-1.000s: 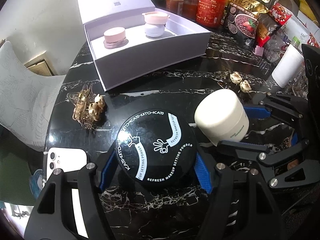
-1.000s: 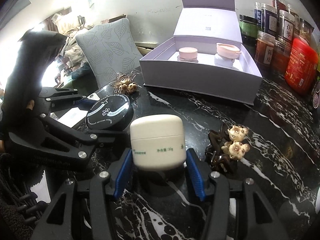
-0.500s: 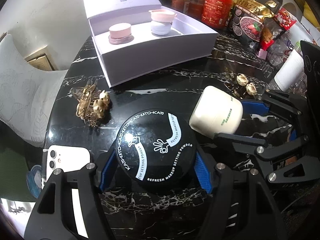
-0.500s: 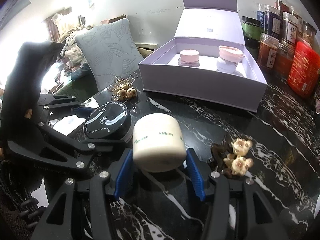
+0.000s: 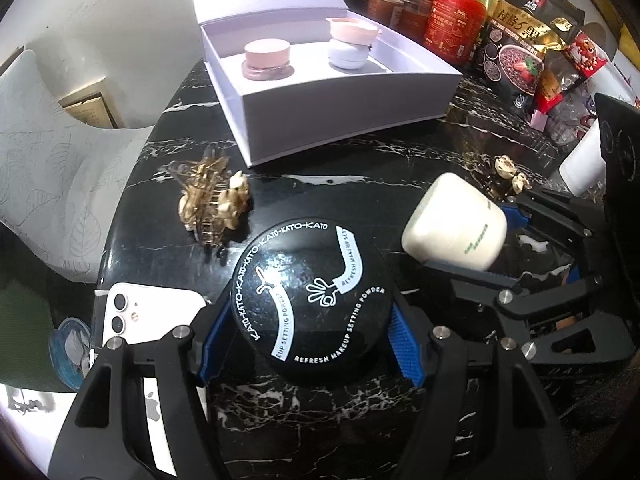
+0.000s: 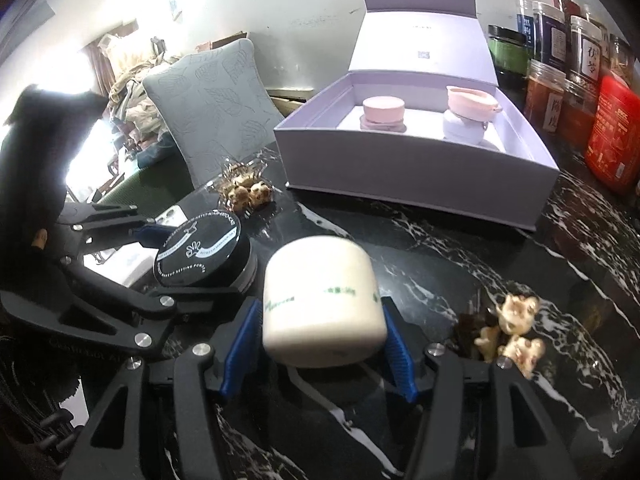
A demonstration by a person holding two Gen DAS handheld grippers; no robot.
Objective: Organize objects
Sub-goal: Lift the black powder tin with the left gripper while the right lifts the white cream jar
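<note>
The desk (image 5: 360,184) is glossy black marble with white veins. The powder case (image 5: 310,300) has a shiny black plastic lid with white print; the cream jar (image 6: 322,304) is smooth, matt off-white plastic. The gift box (image 6: 416,176) looks like matt lilac card. The hair clip (image 5: 208,200) is thin gold-toned metal. Each gripper shows matt black plastic and ribbed blue pads (image 6: 236,352).

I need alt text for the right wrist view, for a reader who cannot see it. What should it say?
The right gripper holds a cream-coloured jar, tilted, above a black marble table. To its left, the left gripper grips a round black powder case. Behind stands an open lilac box with two pink-lidded jars inside; a hair clip lies at the right.
</note>
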